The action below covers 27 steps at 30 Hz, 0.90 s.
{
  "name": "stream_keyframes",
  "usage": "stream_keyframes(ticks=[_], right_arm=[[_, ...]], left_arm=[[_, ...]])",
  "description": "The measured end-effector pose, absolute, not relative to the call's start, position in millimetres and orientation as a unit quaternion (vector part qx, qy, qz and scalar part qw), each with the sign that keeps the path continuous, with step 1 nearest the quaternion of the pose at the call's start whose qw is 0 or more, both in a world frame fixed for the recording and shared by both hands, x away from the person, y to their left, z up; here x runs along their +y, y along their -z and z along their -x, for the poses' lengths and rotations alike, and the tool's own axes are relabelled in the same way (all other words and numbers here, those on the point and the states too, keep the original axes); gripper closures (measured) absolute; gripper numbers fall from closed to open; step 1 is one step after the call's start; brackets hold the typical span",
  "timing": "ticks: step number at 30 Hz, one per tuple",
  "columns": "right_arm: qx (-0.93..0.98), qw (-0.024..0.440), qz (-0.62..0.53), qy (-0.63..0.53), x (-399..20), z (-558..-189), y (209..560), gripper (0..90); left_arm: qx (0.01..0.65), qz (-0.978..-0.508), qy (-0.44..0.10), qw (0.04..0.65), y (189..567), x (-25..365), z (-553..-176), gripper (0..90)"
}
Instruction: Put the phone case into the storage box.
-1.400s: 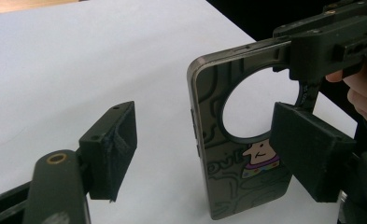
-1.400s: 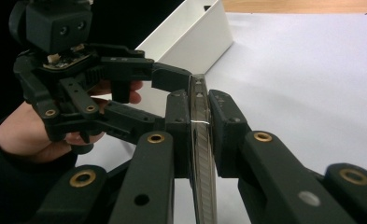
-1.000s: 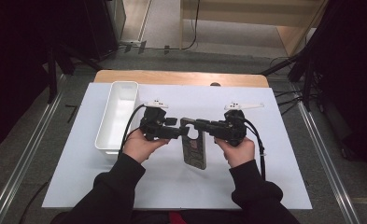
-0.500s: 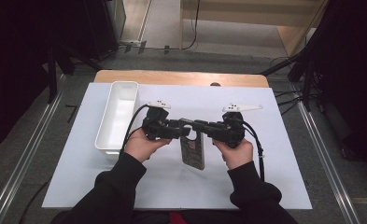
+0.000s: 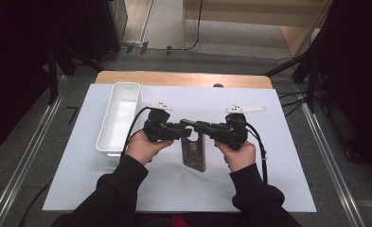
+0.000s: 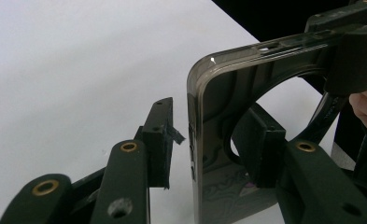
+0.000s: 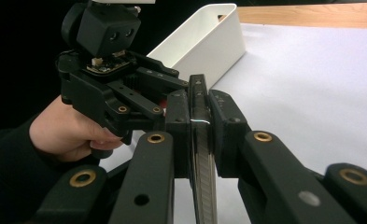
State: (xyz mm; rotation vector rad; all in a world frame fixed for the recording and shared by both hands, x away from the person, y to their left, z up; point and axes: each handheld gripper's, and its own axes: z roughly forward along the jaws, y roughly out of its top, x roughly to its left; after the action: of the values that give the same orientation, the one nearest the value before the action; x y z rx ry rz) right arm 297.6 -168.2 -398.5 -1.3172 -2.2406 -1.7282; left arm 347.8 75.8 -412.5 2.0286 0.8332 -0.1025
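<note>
Over a white-covered table (image 5: 278, 189), a person holds a translucent smoky phone case (image 5: 194, 152) up off the sheet between two handheld grippers that meet nose to nose at its top end. The right gripper (image 5: 199, 126) is clamped tight on the case's upper edge; in the right gripper view its two pads squeeze the thin rim (image 7: 201, 122) from both sides, w/ the rest of the case hanging below the jaws. The left gripper (image 5: 185, 130) faces it from the opposite side, jaws straddling the case's corner (image 6: 204, 74). They've just been closing, w/ the case wall between them: the far pad (image 6: 258, 144) sits inside the camera cutout, right against the wall, while the near pad (image 6: 158, 140) stands just beside the outer face, a narrow gap showing, so no full pinch yet. A long white plastic bin (image 5: 120, 118) lies on the sheet just beyond the left gripper's outer side, apart from it.
</note>
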Motion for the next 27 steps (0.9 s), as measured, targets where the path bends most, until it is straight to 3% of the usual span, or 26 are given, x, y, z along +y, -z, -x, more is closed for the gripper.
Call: stream_keyframes(ticks=[27], right_arm=[[-0.714,0.015,0.421,0.559,-167.0,-297.4,397.5,77.7]], left_arm=[[0.325,-0.826,0.024,0.461,408.2,76.8,-344.7,70.2]])
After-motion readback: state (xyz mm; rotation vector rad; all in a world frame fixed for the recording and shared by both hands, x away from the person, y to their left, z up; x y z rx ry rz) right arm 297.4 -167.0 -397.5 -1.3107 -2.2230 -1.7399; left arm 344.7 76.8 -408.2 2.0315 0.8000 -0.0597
